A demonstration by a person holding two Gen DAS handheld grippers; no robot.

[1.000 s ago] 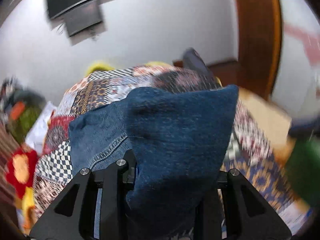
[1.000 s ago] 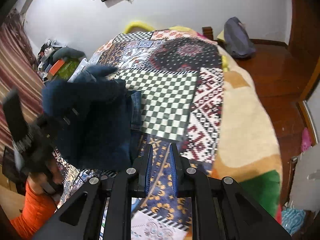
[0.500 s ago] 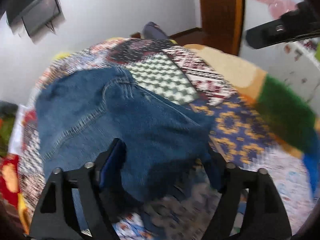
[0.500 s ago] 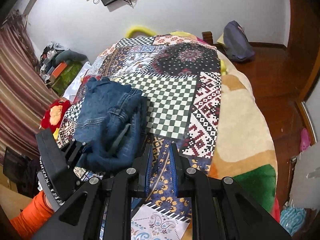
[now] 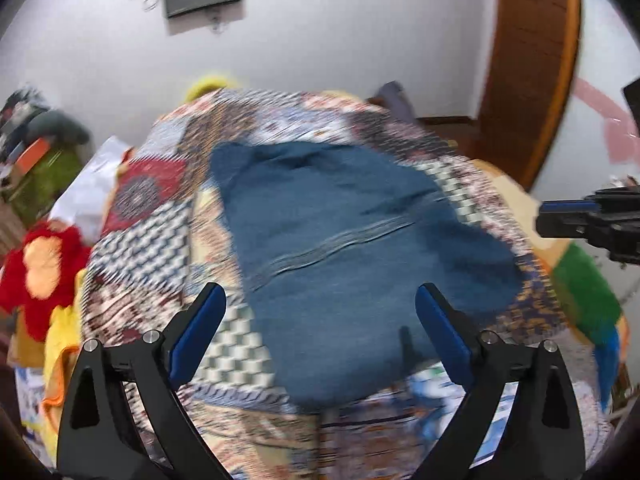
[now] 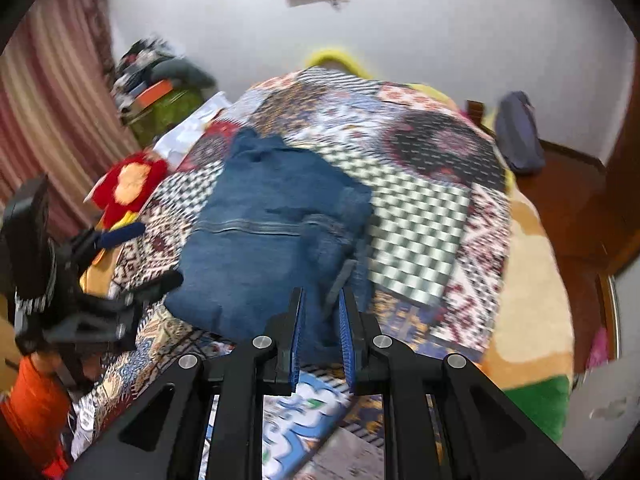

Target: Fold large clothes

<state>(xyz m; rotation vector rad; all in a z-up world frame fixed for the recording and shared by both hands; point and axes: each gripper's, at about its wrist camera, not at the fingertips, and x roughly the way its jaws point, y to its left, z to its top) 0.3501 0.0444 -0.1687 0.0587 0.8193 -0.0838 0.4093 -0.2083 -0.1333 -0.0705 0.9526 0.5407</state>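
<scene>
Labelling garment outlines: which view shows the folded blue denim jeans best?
Right wrist view: the folded blue denim jeans show whole, seam and far edges clear, only slightly blurred. Left wrist view shows them larger but motion-smeared, near edge between that gripper's fingers.

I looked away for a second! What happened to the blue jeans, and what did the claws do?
The left claw let go: a second ago it pinched the jeans up in the air, and its jaws have just been opening, gripping nothing now. The jeans dropped onto the patchwork quilt and lie in a folded heap. The right claw stayed shut and empty, and the quilt kept its place.
</scene>
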